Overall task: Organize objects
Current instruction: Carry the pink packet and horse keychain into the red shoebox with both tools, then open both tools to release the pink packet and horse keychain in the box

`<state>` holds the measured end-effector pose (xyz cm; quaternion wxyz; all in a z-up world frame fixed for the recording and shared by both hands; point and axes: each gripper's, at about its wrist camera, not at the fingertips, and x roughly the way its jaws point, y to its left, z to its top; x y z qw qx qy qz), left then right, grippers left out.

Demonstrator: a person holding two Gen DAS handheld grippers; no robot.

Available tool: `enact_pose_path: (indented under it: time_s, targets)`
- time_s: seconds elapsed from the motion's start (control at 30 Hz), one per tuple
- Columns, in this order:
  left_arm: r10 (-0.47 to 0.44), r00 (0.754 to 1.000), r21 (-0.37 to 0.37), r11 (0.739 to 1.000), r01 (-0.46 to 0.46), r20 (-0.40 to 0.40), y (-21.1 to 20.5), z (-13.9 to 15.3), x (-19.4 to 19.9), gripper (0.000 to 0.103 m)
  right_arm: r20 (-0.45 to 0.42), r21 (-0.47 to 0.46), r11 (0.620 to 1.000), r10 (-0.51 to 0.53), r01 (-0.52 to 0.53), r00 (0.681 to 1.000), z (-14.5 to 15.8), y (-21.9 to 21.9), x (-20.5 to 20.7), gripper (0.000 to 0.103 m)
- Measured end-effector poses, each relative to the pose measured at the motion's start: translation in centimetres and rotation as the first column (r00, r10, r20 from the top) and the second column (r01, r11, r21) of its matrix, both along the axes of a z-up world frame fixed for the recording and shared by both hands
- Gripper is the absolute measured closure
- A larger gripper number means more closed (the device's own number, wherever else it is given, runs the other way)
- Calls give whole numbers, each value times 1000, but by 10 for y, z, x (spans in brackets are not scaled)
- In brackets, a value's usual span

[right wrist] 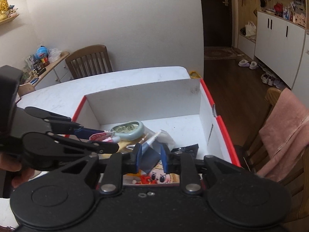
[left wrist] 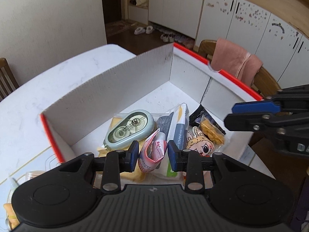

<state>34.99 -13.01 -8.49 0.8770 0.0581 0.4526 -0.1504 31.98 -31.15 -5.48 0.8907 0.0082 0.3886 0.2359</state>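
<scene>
My left gripper (left wrist: pixel 153 154) is shut on a crumpled pink tube (left wrist: pixel 152 152), held low over the near end of a white box with a red rim (left wrist: pixel 115 85). From the right wrist view the same left gripper (right wrist: pixel 106 139) comes in from the left with the pink tube (right wrist: pixel 99 136) at its tips. In the box lie a pale green tape dispenser (left wrist: pixel 129 131), a paper packet (left wrist: pixel 179 133), a cartoon figure (left wrist: pixel 200 145), a cracker pack (left wrist: pixel 211 133) and a black wrapper (left wrist: pixel 199 114). My right gripper (right wrist: pixel 151 156) hovers over the box (right wrist: pixel 146 104), shut with nothing held.
The box stands on a white marbled table (left wrist: pixel 29 100). A wooden chair draped with a pink towel (left wrist: pixel 235 61) stands beyond the box's right wall. Another wooden chair (right wrist: pixel 88 61) is at the table's far side. A few small items (left wrist: pixel 11 185) lie on the table at my near left.
</scene>
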Motion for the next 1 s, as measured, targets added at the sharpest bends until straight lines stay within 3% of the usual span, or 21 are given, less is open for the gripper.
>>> enact_pose_path:
  time_s: [0.4,0.63,0.8,1.0]
  targets:
    - [16,996,54,998,-12,-83,-9,-25,21,72,-16,5,1000,0,0,1000,-5,-12,7,80]
    - [18,995,63,998,-12,-98,-10,-26,23,71,-30,11,1000,5,-4,1000,-8,-15,10,77]
    - [26,995,75,997,-19,-96,-9,-23,22,52,-30,19,1000,16,-16,999,-8,-15,10,73]
    - [37,997,18,999,-36,-70,-2,-10,12,44,-26,29,999,25,-24,999,-5,-14,9,69]
